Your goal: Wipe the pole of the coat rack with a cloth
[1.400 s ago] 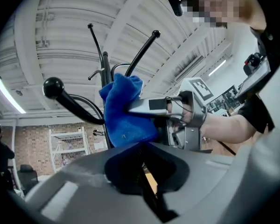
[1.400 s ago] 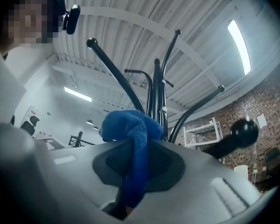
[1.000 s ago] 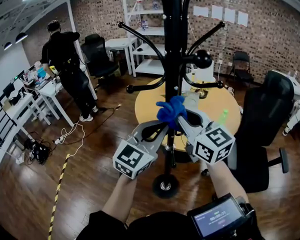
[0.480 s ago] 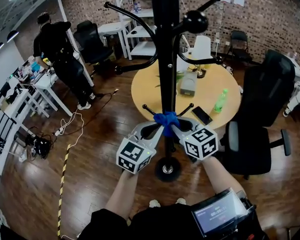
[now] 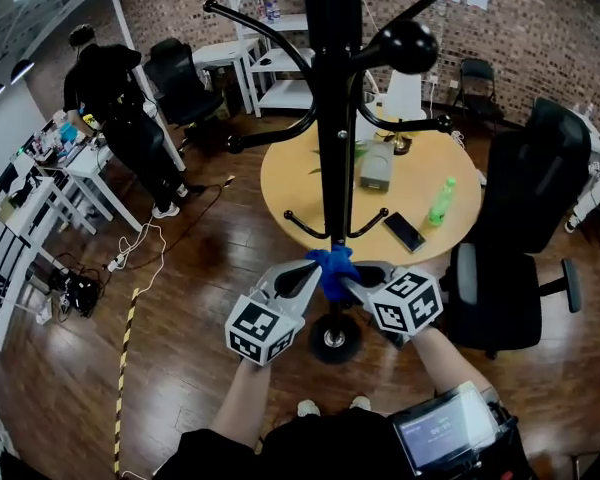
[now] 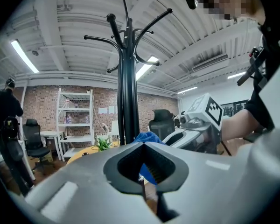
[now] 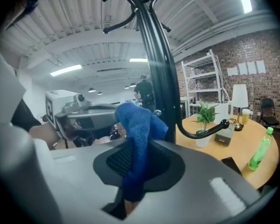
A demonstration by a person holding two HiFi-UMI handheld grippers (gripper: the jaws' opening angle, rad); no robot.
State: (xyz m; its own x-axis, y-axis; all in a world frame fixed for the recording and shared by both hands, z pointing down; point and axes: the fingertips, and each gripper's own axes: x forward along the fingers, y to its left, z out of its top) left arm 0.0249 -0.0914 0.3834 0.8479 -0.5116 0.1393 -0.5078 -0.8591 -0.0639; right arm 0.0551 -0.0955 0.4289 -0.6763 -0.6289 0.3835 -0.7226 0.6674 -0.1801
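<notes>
The black coat rack pole (image 5: 332, 118) rises straight in front of me. A blue cloth (image 5: 332, 266) is wrapped around it just under the lowest pair of small hooks, above the round base (image 5: 332, 340). My left gripper (image 5: 314, 270) holds the cloth from the left and my right gripper (image 5: 352, 272) from the right, both shut on it. In the left gripper view the cloth (image 6: 146, 171) shows in the notch between the shut jaws. In the right gripper view the cloth (image 7: 137, 129) bunches up out of the shut jaws beside the pole (image 7: 158, 78).
A round yellow table (image 5: 280, 183) stands behind the rack with a green bottle (image 5: 441, 200), a phone (image 5: 405, 231) and a grey box (image 5: 376, 165). A black office chair (image 5: 520, 218) is at the right. A person (image 5: 120, 98) stands at desks far left.
Both grippers and the blue cloth have slid down the pole, from above the lowest hooks to just below them.
</notes>
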